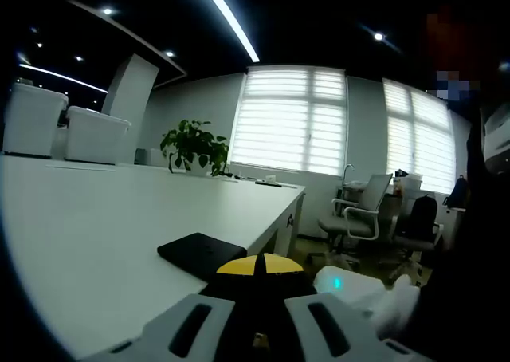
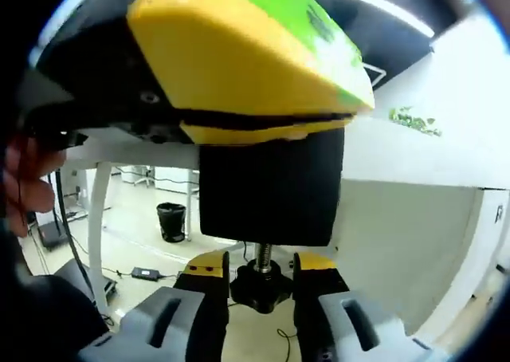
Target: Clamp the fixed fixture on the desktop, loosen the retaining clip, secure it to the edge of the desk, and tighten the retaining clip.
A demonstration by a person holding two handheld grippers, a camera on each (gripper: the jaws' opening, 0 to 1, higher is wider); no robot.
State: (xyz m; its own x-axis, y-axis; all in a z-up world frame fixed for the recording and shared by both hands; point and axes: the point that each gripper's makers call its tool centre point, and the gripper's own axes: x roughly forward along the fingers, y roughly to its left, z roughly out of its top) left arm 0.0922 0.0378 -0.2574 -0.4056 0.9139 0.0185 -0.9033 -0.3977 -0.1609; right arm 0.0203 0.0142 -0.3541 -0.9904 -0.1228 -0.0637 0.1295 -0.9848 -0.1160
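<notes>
In the right gripper view I look up from below the desk edge. The fixture's black clamp block hangs under that edge, and a bulky yellow body with a green patch sits above it. A threaded screw drops from the block to a black retaining knob. My right gripper is shut on that knob, one yellow-tipped jaw on each side. In the left gripper view my left gripper lies low over the white desk, its yellow tips together on the dark fixture at the near edge.
A flat black pad lies on the desk just ahead of the left gripper. White boxes and a potted plant stand at the far side. Office chairs are past the desk's right edge. A person's hand and a desk leg show below.
</notes>
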